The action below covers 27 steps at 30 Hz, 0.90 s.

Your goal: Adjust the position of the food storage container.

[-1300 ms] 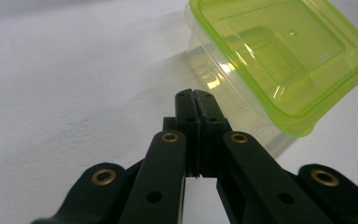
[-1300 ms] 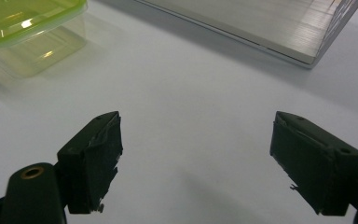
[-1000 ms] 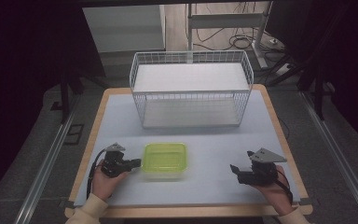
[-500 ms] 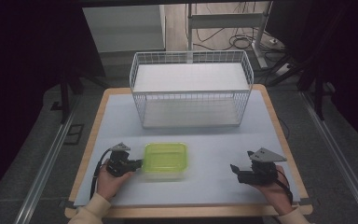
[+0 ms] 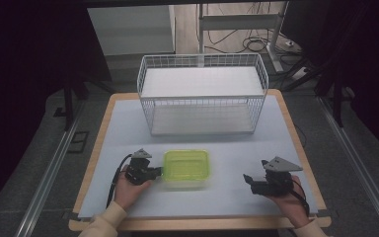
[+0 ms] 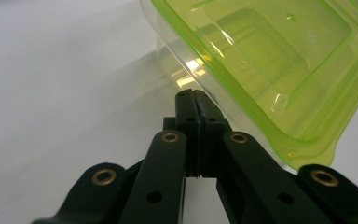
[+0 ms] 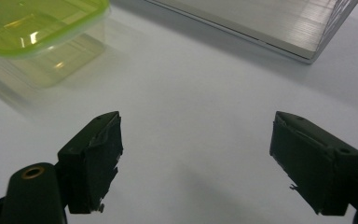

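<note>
Our left gripper (image 6: 195, 93) has its jaws pressed together, tips right against the clear wall of the green-lidded container (image 5: 186, 168), gripping nothing. Our right gripper (image 7: 196, 158) stands wide apart over bare table (image 5: 227, 202). The container lies lid up between both, long axis left to right, near the wire basket (image 5: 202, 94).

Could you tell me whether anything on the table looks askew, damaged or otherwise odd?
The pad covering on the right gripper looks frayed at its edges. The green-lidded container sits slightly askew on the table, beside the shut left gripper.
</note>
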{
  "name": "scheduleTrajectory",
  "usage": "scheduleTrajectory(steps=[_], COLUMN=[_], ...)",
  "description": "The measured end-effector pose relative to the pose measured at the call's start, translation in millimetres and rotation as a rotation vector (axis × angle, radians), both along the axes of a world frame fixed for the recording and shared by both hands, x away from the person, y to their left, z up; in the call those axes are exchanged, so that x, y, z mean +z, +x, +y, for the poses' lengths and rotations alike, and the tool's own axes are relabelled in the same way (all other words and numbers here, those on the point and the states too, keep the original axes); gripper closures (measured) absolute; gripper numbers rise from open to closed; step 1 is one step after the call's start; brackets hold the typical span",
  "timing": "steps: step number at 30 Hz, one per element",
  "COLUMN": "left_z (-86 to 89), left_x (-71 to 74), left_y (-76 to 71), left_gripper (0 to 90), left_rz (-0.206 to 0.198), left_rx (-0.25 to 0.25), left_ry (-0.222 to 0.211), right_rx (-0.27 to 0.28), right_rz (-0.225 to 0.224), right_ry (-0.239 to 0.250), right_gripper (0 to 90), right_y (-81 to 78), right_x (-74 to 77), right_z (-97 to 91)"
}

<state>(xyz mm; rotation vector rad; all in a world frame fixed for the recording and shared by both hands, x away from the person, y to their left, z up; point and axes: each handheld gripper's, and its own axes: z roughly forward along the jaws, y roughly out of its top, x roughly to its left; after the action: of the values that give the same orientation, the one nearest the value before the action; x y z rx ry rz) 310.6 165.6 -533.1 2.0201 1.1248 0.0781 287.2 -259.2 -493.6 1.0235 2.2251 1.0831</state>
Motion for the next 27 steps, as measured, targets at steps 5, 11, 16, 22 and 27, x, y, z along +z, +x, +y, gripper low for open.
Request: scheduleTrajectory(steps=[5, 11, 16, 22, 27], left_z=[-18.0, -29.3, -26.0, -13.1, 0.3], left_x=[-0.7, -0.5, 0.0, 8.2, 16.4], left_y=[7.0, 10.5, 10.9, 1.4, -11.3], left_gripper=[89.5, 89.5, 88.9, 88.6, 88.8], left_rz=[0.004, 0.002, 0.003, -0.013, -0.033], left_rx=[-0.025, -0.033, -0.028, -0.005, 0.013], left_ry=[-0.006, -0.017, -0.024, -0.055, -0.066], right_rx=[0.0, 0.002, 0.004, 0.011, 0.016], right_rz=[-0.007, -0.005, -0.017, -0.027, -0.023], right_ry=[0.001, 0.0, -0.002, 0.01, 0.009], right_gripper=[17.3, 17.3, 17.7, 17.6, 17.6], right_y=[-1.0, -0.4, -1.9, -4.4, -3.2], right_x=[0.9, -0.4, 0.1, 2.5, 1.0], right_z=[0.5, 0.2, 1.5, 0.8, 0.1])
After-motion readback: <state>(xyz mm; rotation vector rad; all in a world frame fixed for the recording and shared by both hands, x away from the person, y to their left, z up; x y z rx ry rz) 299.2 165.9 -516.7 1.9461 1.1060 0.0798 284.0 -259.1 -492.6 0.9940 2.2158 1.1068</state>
